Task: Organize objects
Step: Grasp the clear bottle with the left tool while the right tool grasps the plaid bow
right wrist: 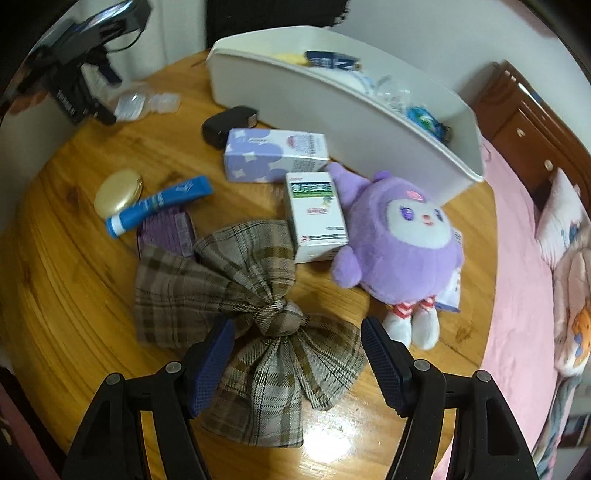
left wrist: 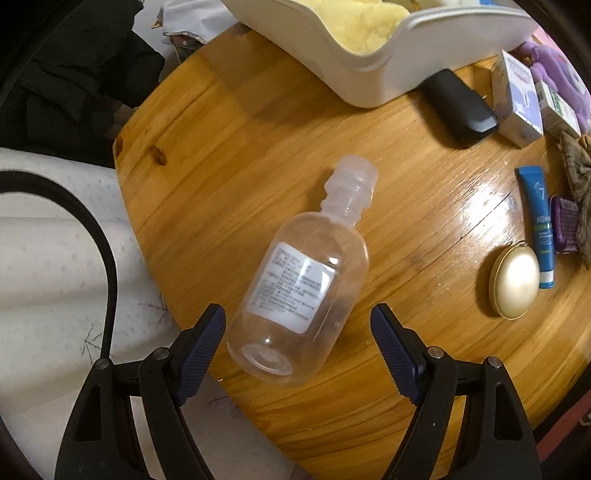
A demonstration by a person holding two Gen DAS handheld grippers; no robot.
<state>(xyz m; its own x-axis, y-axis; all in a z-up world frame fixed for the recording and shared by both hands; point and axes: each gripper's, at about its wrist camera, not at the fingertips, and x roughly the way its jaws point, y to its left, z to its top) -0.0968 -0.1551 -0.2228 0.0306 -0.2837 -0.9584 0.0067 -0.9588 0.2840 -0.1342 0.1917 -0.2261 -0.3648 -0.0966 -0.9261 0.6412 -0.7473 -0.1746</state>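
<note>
The printed text on the white label of the clear plastic bottle (left wrist: 295,280), lying between the fingers of the left hand-held gripper (left wrist: 298,332), is too small to read. Ahead and to the right, the white plastic bin (left wrist: 365,70) is cut off by the top edge, its yellow fleece cloth (left wrist: 354,26) only partly visible. The purple ribbed pouch (left wrist: 565,225) is partly covered by the blue squeeze tube (left wrist: 540,225).

Ahead of the right hand-held gripper (right wrist: 297,339), the brown plaid fabric bow (right wrist: 258,306) overlaps that pouch. The bin's wall hides most of its contents. Far left, the other gripper is motion-blurred.
</note>
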